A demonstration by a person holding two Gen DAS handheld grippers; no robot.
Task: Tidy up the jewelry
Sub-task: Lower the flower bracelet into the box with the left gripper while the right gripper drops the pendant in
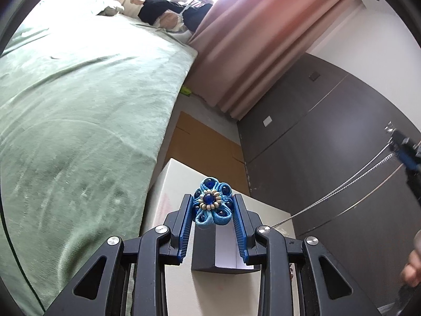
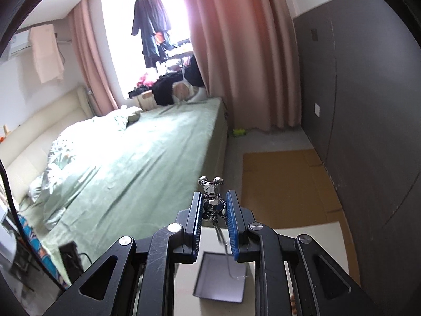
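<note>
Both grippers point forward and down over a white table (image 1: 173,184) beside the bed (image 1: 79,105).

Left gripper (image 1: 212,205): jaws clamped on a blue flower brooch (image 1: 211,201), which sits between the pad tips, face toward the camera. Right gripper (image 2: 213,205): jaws closed on a silver pendant (image 2: 212,200); its chain (image 2: 223,242) hangs down from the pads toward a dark box (image 2: 221,276) on the table.

View differences:
- Left wrist view shows the right gripper from outside, at the right edge, raised well above the table, with the chain (image 1: 342,184) running taut-looking down to the table edge. A fingertip (image 1: 413,271) shows at the lower right edge.
- Left wrist view shows the box (image 1: 218,250) directly under the brooch; whether they touch, can't tell.
- Right wrist view shows the box's open top, grey inside, with the chain end reaching its right rim.
- Only the right wrist view shows the whole room: window, pink curtain (image 2: 250,52), cardboard (image 2: 284,184) on the floor.

Look of the items: brooch is blue fabric loops in petals, dark blue beads in each, a ring of pale beads round a blue centre. Pendant is a shiny metal figure, round body, two knobs on top; slightly blurred.
</note>
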